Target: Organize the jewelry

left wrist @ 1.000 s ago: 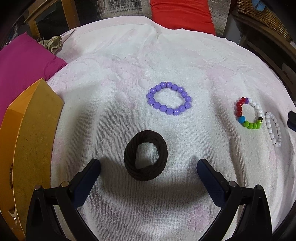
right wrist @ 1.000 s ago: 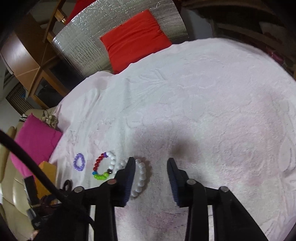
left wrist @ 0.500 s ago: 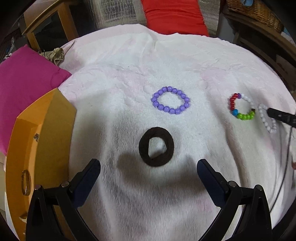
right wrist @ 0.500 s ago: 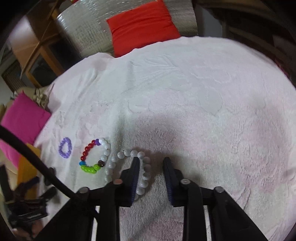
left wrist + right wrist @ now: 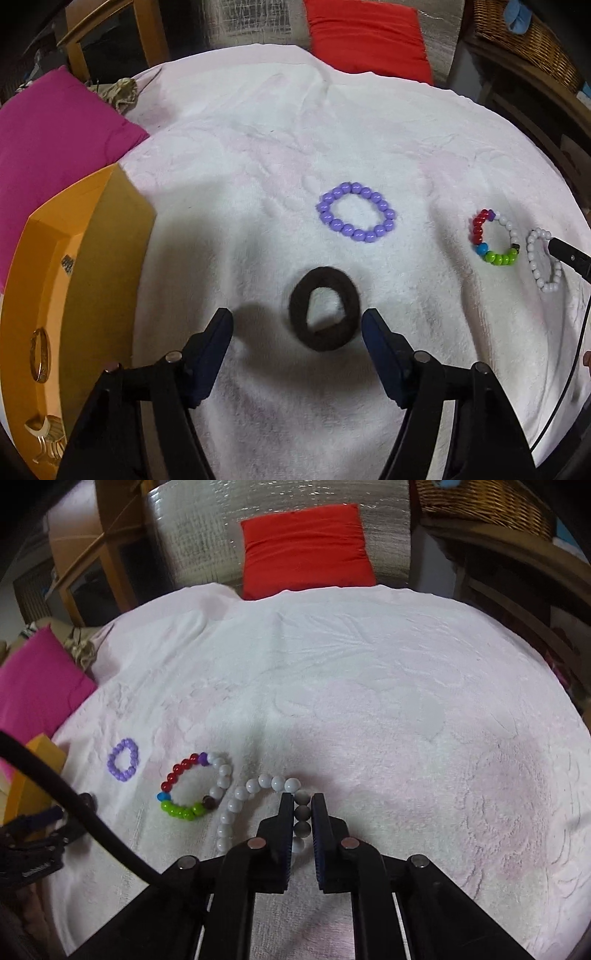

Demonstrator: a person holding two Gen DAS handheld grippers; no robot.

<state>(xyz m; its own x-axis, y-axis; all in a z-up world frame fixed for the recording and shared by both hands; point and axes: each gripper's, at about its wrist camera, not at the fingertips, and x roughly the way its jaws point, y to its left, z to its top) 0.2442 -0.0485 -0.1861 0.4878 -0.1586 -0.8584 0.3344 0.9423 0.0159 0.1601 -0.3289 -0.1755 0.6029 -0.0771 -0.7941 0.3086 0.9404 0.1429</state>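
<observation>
Fingers of the right gripper (image 5: 300,814) have just closed on the near side of the white bead bracelet (image 5: 255,786); light, floppy, slippery beads are best pinched across the strand. The left gripper (image 5: 297,325), just narrowing yet apart, straddles the soft brown hair tie (image 5: 324,314). Beyond the hair tie lies the purple bracelet (image 5: 356,217); left of it, the orange box (image 5: 85,266).

Both of your hand-held grippers point steeply down.
Your left hand-held gripper (image 5: 297,323) has been narrowing, pads pressing nothing; your right hand-held gripper (image 5: 300,805) has pinched shut on white beads.
</observation>
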